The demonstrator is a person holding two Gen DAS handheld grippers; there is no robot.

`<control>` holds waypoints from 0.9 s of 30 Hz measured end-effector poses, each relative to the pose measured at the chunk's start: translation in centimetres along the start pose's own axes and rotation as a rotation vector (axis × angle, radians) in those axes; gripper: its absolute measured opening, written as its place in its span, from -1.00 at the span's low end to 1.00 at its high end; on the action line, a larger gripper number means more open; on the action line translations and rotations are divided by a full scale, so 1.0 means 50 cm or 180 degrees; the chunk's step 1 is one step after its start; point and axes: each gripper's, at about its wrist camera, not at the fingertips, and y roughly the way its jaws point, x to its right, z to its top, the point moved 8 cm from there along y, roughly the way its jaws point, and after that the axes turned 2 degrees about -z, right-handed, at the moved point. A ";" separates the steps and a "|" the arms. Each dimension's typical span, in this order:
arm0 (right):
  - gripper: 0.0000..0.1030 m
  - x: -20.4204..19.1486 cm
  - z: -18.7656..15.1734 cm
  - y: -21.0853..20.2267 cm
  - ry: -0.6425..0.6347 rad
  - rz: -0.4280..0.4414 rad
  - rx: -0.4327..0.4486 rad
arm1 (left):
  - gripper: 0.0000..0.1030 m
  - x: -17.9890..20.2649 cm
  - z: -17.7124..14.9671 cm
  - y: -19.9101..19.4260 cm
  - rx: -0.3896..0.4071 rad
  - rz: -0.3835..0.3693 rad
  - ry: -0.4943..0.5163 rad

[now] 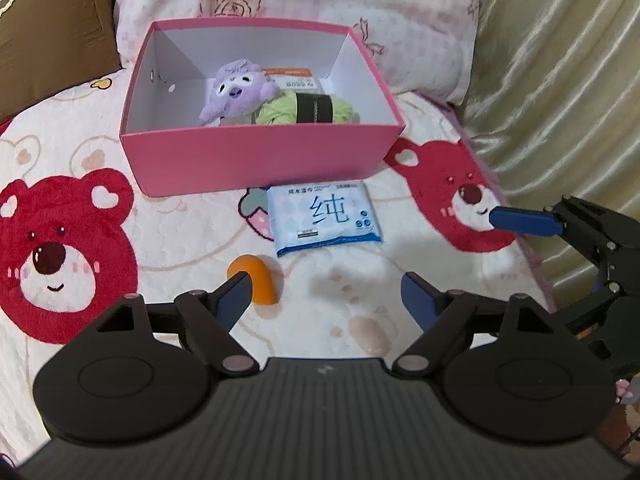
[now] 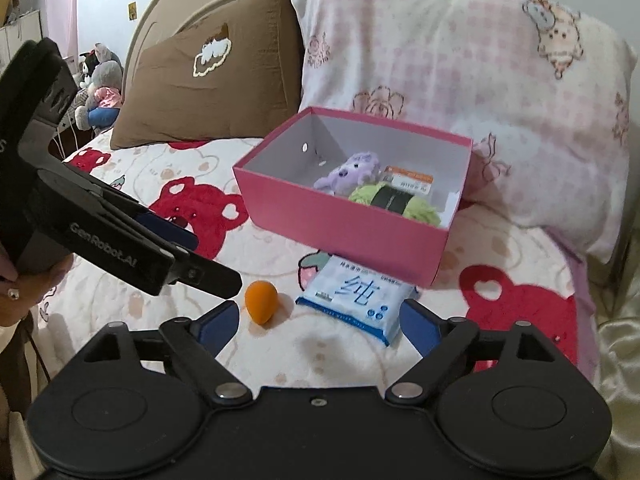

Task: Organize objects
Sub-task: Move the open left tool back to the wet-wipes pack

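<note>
The pink box (image 1: 256,160) sits open on the bed to collect things; just before it lie the wipes packet (image 1: 326,216) and orange sponge (image 1: 256,280); both hand-held grippers, left (image 1: 326,296) and right (image 2: 320,320), gape empty, apparently ready to grasp.

One pink box (image 1: 256,164), one orange sponge (image 1: 256,280), one wipes pack (image 1: 324,216), two pillows (image 2: 440,60).

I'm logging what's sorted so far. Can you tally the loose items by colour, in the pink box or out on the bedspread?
Purple: 1, plush toy, in the pink box
Green: 1, yarn skein, in the box
Orange and white: 1, flat packet, in the box
Blue and white: 1, wipes pack, on the bedspread
Orange: 1, egg-shaped sponge, on the bedspread
Total: 5
</note>
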 end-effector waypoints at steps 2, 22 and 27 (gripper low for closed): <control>0.75 0.004 -0.008 0.011 0.0002 -0.0008 0.0048 | 0.69 -0.004 -0.002 0.013 -0.0031 0.0028 0.0013; 0.75 0.026 -0.068 0.140 -0.0148 -0.0269 0.0070 | 0.95 -0.045 0.010 0.114 -0.0058 0.0234 -0.0306; 0.74 0.030 -0.075 0.172 -0.0059 -0.0209 0.0016 | 0.95 -0.042 0.018 0.147 -0.0033 0.0352 -0.0160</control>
